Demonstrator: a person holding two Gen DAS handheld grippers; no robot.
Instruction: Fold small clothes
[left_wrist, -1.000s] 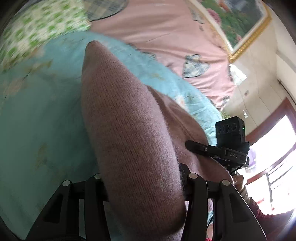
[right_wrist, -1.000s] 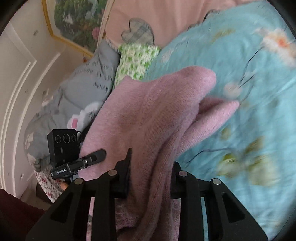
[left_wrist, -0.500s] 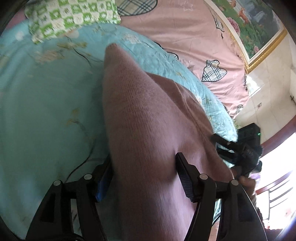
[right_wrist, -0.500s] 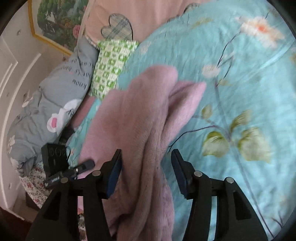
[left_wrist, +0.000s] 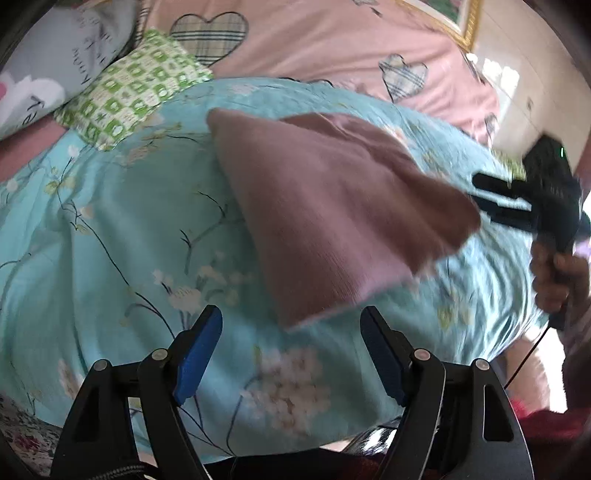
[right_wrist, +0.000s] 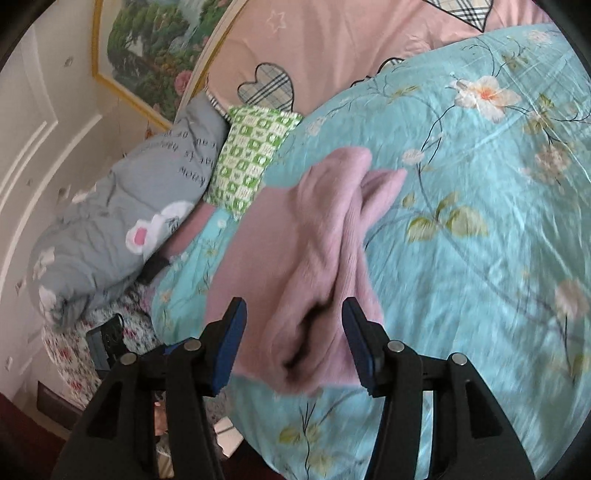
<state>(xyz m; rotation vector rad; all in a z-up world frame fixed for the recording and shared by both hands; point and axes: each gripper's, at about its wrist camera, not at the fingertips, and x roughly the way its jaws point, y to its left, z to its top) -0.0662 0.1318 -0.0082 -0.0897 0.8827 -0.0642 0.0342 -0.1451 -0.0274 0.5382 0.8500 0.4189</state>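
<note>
A pink knit garment (left_wrist: 332, 206) lies folded on the turquoise floral quilt (left_wrist: 110, 240). My left gripper (left_wrist: 291, 317) is open and its jaws are still opening; the garment's near corner sits between the blue pads (left_wrist: 199, 347) without touching them. In the right wrist view the bunched end of the garment (right_wrist: 314, 258) lies between the jaws of my right gripper (right_wrist: 293, 306), which is open, with gaps on both sides. The right gripper (left_wrist: 484, 201) also shows at the garment's right end, held by a hand (left_wrist: 554, 280).
A green checked pillow (left_wrist: 129, 88) and a rolled grey duvet (right_wrist: 122, 221) lie at the head of the bed on a pink sheet with plaid hearts (left_wrist: 332, 48). A framed painting (right_wrist: 155, 48) hangs on the wall. The bed's edge runs just below both grippers.
Both grippers have opened, let go of the pink garment and drawn back from it. The garment, lifted before, now lies on the quilt.
</note>
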